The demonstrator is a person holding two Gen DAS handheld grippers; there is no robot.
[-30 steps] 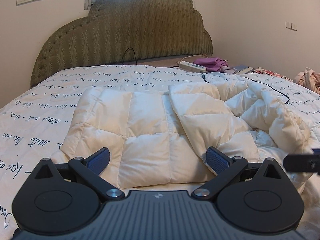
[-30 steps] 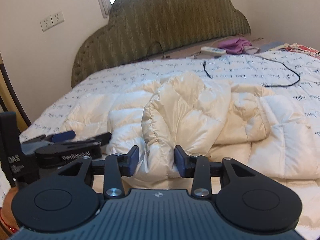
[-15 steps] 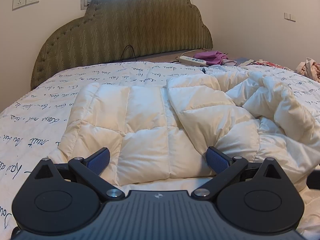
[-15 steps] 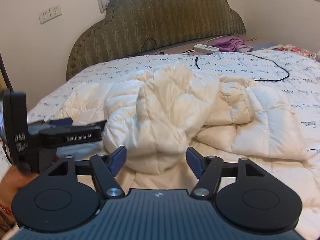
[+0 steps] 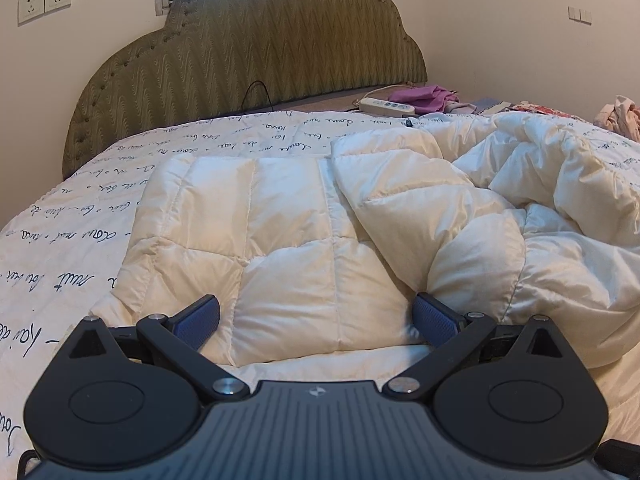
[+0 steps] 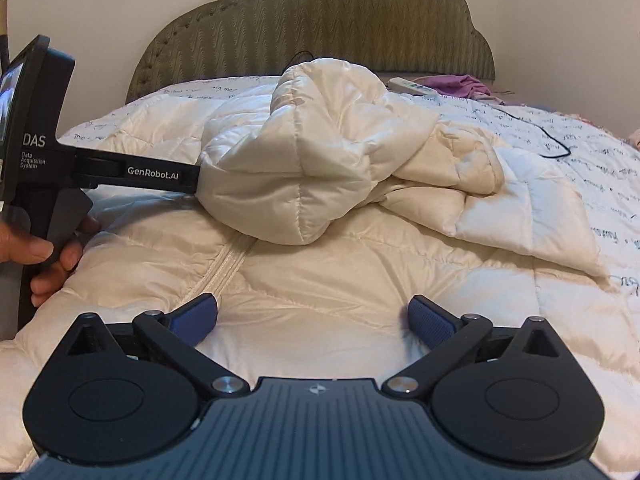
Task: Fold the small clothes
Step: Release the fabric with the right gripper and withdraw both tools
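Cream quilted down jacket (image 5: 288, 240) lies spread on the bed (image 5: 80, 208), puffy square-stitched panels, matte nylon-like shell. Left part lies flat; right part is rumpled into soft folds (image 5: 560, 184). In the right wrist view a bunched, rounded lump of the jacket (image 6: 304, 168) sits up in the middle, with a cream zipper strip (image 6: 224, 264) running down the near panel.

Left claw (image 5: 316, 318): blue ribbed pads wide apart, gripping nothing, fingers straddling the jacket's near hem. Right claw (image 6: 312, 316): pads also wide apart, nothing between them, low over the near panel.

From the right wrist view the left claw's black body (image 6: 36, 152) comes in from the left, hand (image 6: 44, 256) on its handle; its front end goes behind the bunched lump.

Bed cover is white with dark cursive script print. Far side: padded olive headboard (image 5: 260, 48) with zigzag weave and scalloped top. White power strip (image 5: 386, 106) and purple cloth (image 5: 426, 96) far right, black cable (image 6: 552, 140) on the cover. Off-white walls, wall sockets (image 5: 44, 0) upper left.
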